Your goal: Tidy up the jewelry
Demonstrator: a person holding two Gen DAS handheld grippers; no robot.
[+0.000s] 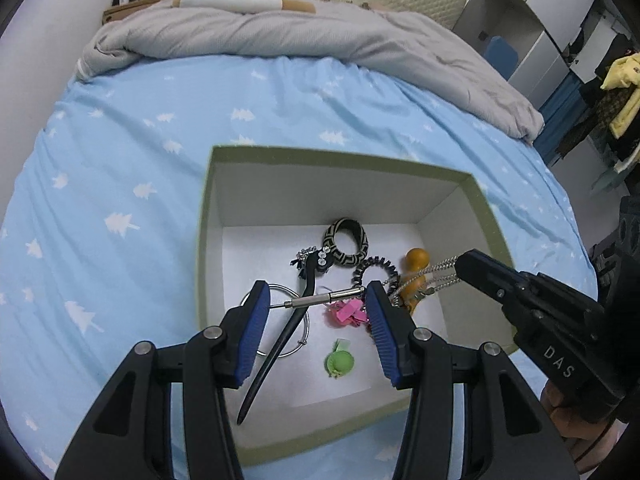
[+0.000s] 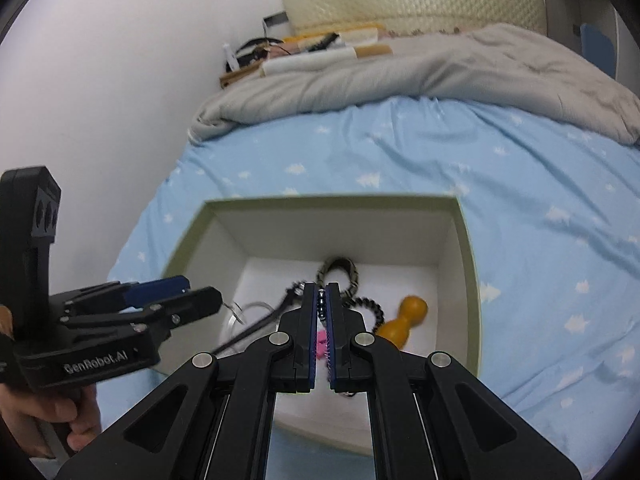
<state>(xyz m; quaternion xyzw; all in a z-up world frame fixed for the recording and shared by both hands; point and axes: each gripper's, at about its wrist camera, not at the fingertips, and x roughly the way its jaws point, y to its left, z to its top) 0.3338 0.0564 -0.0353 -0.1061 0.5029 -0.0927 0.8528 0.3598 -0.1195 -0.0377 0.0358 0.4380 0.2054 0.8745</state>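
Observation:
A green-rimmed open box with white walls sits on the bed; it also shows in the right wrist view. Inside lie a patterned hair tie, a black coil tie, an orange wooden piece, a black hair stick, a silver ring bangle, a pink clip, a green clip and a small metal rod. My left gripper is open above the box. My right gripper is shut on a silver chain that hangs over the box's right side.
The box rests on a light blue sheet with white tree prints. A grey duvet is bunched at the far end, with clutter behind it. A white wall runs along the left. Shelving and clothes stand at the right.

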